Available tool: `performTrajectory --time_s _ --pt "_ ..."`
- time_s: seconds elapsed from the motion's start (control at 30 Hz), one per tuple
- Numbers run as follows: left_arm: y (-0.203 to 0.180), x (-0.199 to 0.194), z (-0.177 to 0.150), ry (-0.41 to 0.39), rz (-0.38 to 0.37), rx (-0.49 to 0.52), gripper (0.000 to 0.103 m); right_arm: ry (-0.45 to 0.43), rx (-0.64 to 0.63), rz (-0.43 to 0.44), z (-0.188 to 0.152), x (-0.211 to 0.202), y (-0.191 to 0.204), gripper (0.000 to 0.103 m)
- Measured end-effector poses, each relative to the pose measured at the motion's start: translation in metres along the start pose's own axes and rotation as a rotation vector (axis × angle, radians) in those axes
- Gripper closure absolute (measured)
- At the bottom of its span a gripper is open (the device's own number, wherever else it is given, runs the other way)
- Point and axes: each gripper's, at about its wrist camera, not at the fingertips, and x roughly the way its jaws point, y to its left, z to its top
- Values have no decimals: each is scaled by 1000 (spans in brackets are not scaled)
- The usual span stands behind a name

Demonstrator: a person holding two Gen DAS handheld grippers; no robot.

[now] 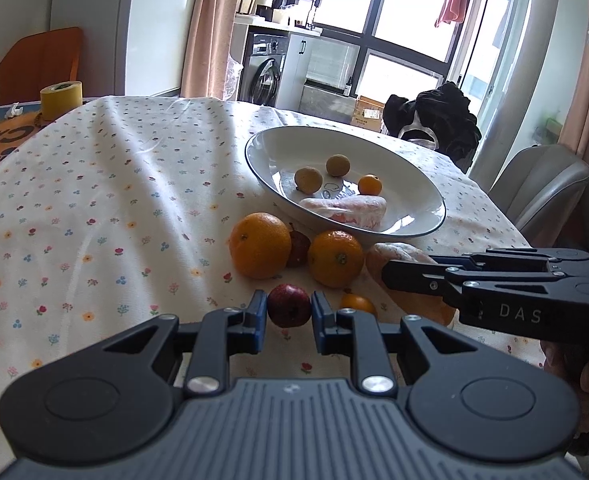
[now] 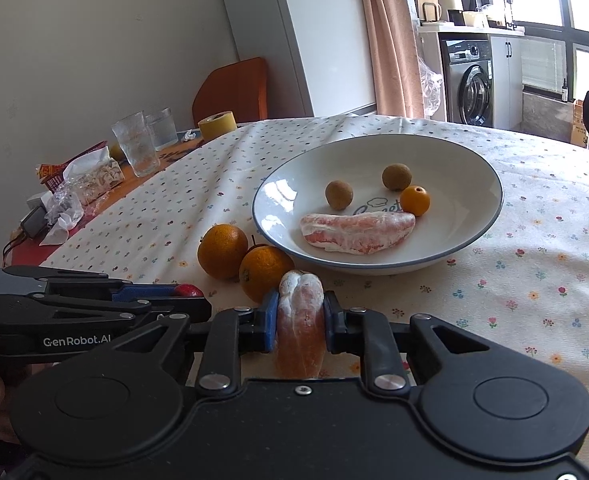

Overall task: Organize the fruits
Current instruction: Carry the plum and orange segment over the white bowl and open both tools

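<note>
Left gripper (image 1: 289, 307) clamps tight on the small dark-red round fruit (image 1: 289, 305), down on the flowered tablecloth (image 1: 94, 208). Right gripper (image 2: 299, 314) squeezes the peeled pinkish pomelo segment (image 2: 300, 320), just before the white blue-rimmed plate (image 2: 474, 240).

"DAS" on right gripper (image 1: 390, 276); "GenRobot.AI" on left gripper (image 2: 182, 292); plate (image 2: 474, 248) script part hidden, roughly "Sweet".
</note>
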Motion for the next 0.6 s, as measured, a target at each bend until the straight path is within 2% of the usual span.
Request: performTrajectory --time_s 0.6 --pt "-11 -14 28 -78 4 27 81 -94 -24 -27 25 -25 0 82"
